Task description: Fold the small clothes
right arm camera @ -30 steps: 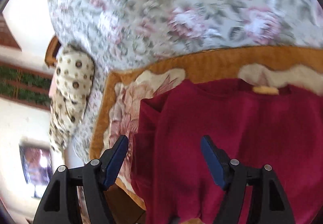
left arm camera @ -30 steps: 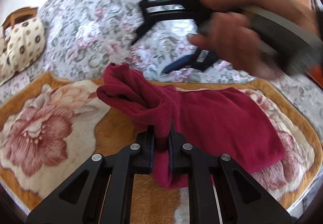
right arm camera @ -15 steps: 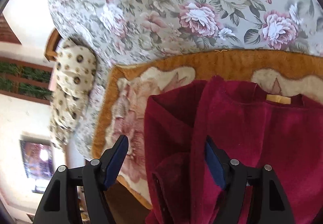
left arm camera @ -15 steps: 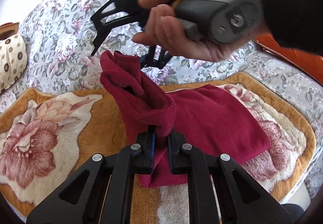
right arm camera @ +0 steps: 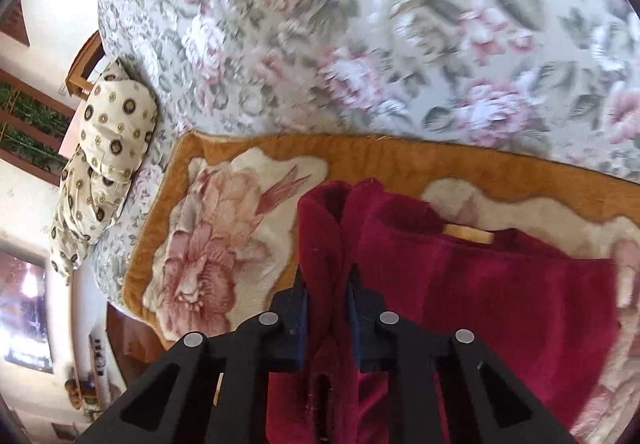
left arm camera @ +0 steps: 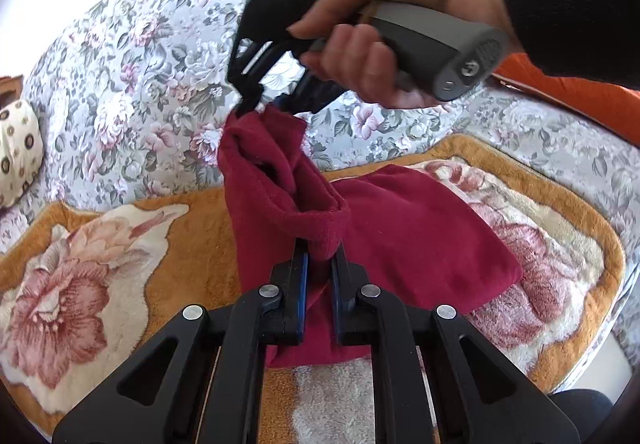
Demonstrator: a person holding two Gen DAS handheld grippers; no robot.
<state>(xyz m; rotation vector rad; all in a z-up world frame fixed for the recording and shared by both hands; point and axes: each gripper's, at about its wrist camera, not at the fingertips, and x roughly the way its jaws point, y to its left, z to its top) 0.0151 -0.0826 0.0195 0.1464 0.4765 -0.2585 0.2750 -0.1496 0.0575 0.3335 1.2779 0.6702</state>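
Garment: fleecy maroon top (left arm camera: pixel 408 240), one edge lifted off the plush floral blanket (left arm camera: pixel 100 284)
Left gripper (left arm camera: pixel 319 264): clamped on folded edge
Right gripper (right arm camera: pixel 326 298): jaws just closing, pinching fabric

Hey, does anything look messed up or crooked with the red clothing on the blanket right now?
Nothing damaged or spilled. The dark red garment isn't flat: its left edge is bunched into a raised, rumpled ridge between the left gripper and right gripper, whose jaws have just been closing on it. The rest lies smooth on the floral blanket.
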